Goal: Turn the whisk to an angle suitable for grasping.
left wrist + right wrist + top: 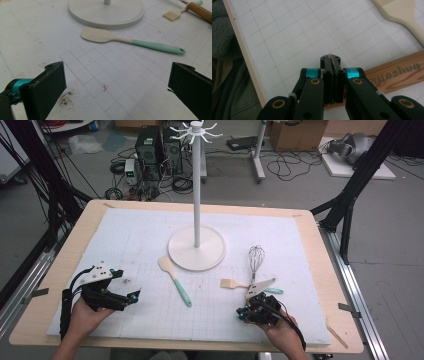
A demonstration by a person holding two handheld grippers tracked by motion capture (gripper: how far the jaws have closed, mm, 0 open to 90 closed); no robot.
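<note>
Right gripper (331, 60) clenched, nothing in it, over the whisk's (256, 257) wooden handle (397, 72), near side of the stand base (196, 248). Left gripper (131, 296) released; spatula (130, 41) lies ahead, just before that base.

A wooden table (320, 270) stood on a grey floor (390, 235), its top covered by a white gridded mat (140, 240) marked with a few dark specks. Black frame struts (350, 195) rose at both sides of the table, and a metal rail (360, 295) ran along its right edge. Beyond the far edge, two black computer towers (159, 150) sat on the floor among loose black cables (285, 167). A cardboard box (297, 135) rested farther back, near a grey stand leg (258, 155), and a white slab (360, 167) lay to the right. The light was even and soft.
</note>
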